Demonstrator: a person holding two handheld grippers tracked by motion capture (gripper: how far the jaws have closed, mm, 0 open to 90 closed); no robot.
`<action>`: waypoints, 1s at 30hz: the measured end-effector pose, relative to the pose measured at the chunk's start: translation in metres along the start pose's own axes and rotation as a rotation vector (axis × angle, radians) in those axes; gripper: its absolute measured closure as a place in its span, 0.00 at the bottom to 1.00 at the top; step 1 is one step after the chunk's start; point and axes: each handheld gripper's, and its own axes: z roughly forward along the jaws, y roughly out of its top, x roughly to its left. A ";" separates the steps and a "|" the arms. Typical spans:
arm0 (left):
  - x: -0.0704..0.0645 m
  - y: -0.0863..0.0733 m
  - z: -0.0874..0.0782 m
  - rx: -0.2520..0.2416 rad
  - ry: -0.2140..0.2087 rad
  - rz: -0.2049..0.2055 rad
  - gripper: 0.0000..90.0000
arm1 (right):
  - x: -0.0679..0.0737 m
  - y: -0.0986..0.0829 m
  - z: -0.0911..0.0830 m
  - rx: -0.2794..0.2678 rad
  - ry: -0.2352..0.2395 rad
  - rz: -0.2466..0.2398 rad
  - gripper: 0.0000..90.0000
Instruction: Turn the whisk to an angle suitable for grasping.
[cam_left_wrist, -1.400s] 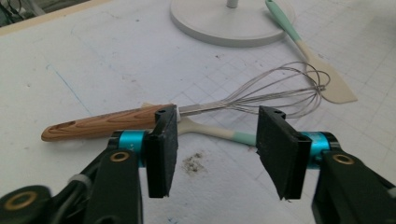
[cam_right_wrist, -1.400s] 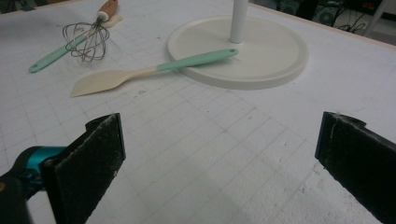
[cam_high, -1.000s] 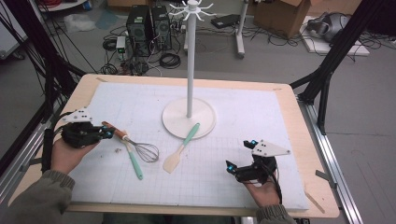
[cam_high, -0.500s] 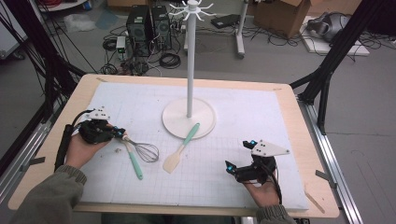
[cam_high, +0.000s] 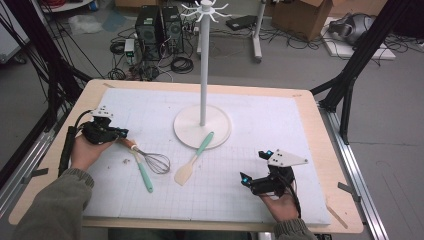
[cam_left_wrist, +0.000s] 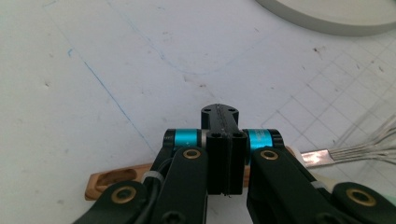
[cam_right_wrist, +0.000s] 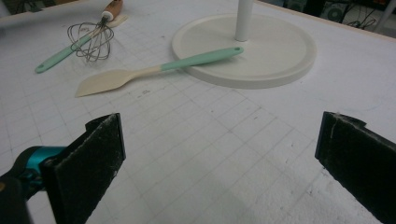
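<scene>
A whisk (cam_high: 150, 159) with a wooden handle (cam_left_wrist: 112, 179) lies on the white mat, crossing a teal-handled utensil (cam_high: 144, 174). My left gripper (cam_high: 119, 134) is shut, its closed jaws (cam_left_wrist: 219, 114) just over the wooden handle with nothing between them. The whisk's wires (cam_left_wrist: 369, 144) fan out to its right. A cream spatula (cam_high: 194, 159) with a teal handle leans on the round base (cam_high: 220, 131) of a white hook stand. My right gripper (cam_high: 255, 166) rests at the front right, open (cam_right_wrist: 219, 163) and empty, facing the spatula (cam_right_wrist: 159, 70) and whisk (cam_right_wrist: 91, 39).
The stand's pole (cam_high: 204, 70) rises from mid-table, hooks at its top. The gridded mat (cam_high: 280, 120) covers a wooden table (cam_high: 330, 150). Computers, cables and boxes sit on the floor beyond the far edge.
My left gripper has moved right from the table's left edge to just over the whisk's wooden handle. The right gripper has stayed put.
</scene>
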 end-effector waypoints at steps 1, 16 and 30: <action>0.001 0.000 0.001 0.002 0.002 -0.006 1.00 | 0.000 0.000 0.000 0.001 0.000 0.000 0.00; 0.009 -0.006 0.009 0.061 0.025 -0.039 1.00 | 0.000 0.000 -0.001 -0.005 0.011 -0.003 0.00; 0.006 -0.010 0.003 0.069 0.000 -0.033 1.00 | 0.001 0.000 -0.003 -0.003 0.015 0.003 0.00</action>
